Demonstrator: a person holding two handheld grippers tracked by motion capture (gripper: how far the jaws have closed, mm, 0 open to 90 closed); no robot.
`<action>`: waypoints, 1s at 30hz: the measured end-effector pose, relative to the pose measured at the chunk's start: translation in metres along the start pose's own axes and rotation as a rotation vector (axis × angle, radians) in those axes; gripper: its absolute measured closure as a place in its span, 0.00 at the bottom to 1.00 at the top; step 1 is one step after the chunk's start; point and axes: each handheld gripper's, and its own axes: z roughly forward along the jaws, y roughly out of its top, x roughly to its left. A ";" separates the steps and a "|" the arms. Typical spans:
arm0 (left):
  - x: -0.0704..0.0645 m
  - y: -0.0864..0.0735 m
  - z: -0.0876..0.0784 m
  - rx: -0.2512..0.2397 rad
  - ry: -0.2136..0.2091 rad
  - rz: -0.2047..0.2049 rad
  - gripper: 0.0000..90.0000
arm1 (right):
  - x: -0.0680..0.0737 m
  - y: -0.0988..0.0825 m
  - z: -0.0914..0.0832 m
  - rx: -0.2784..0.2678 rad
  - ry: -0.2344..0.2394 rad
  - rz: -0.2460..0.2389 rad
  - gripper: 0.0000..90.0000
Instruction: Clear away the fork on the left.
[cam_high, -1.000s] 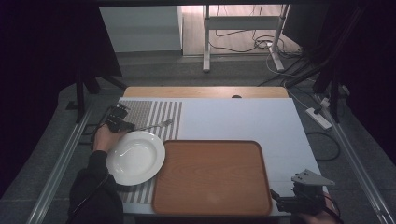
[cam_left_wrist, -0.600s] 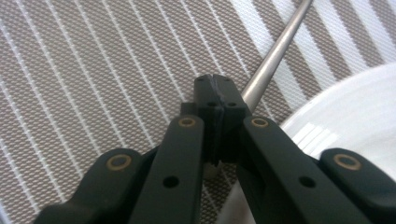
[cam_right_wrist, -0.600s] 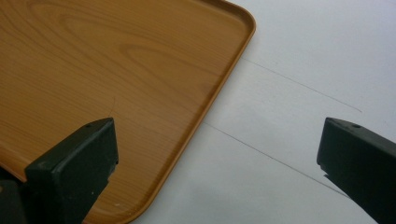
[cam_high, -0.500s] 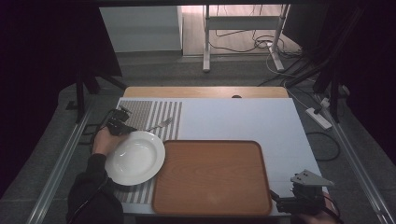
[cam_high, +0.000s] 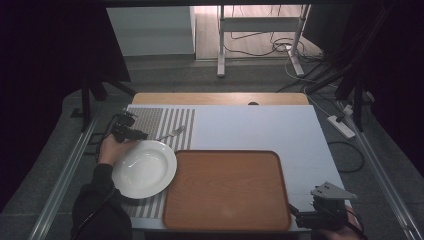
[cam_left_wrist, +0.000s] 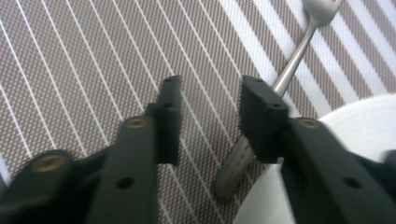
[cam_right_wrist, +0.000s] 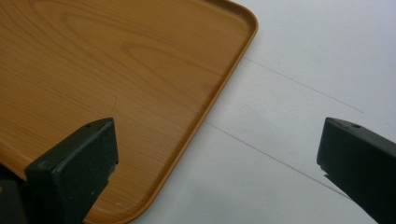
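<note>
- Left gripper view had the fork (cam_left_wrist: 261, 121) flat on the striped mat (cam_left_wrist: 84, 70), its handle end low, its tines toward one o'clock, and the plate (cam_left_wrist: 355, 121) just beside it at four o'clock.
- Judged from its look, the fork was metal: light, stiff and slippery, thin against the mat, so hard to pinch from above; the broad handle end looked the best place to grip.
- Jaws of the left gripper (cam_left_wrist: 210, 107) had just been opening and stood partly apart over the mat; the right-hand jaw lay over the fork's stem, with no grip on it.
- High view put the left gripper (cam_high: 131, 131) at ten o'clock of the plate.
- Right gripper (cam_right_wrist: 215, 154) gaped wide over the tray (cam_right_wrist: 140, 70) corner and the table (cam_right_wrist: 303, 56), holding nothing.
</note>
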 end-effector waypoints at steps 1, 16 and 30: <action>-0.001 0.001 0.001 -0.006 -0.001 0.000 0.56 | 0.000 0.000 0.000 0.000 0.000 0.000 0.00; -0.026 0.027 0.025 0.010 -0.003 0.086 0.00 | 0.000 0.000 0.001 0.003 0.001 -0.001 0.00; -0.041 0.038 0.042 0.142 0.032 0.199 0.14 | 0.000 0.000 0.000 0.003 0.003 0.001 0.00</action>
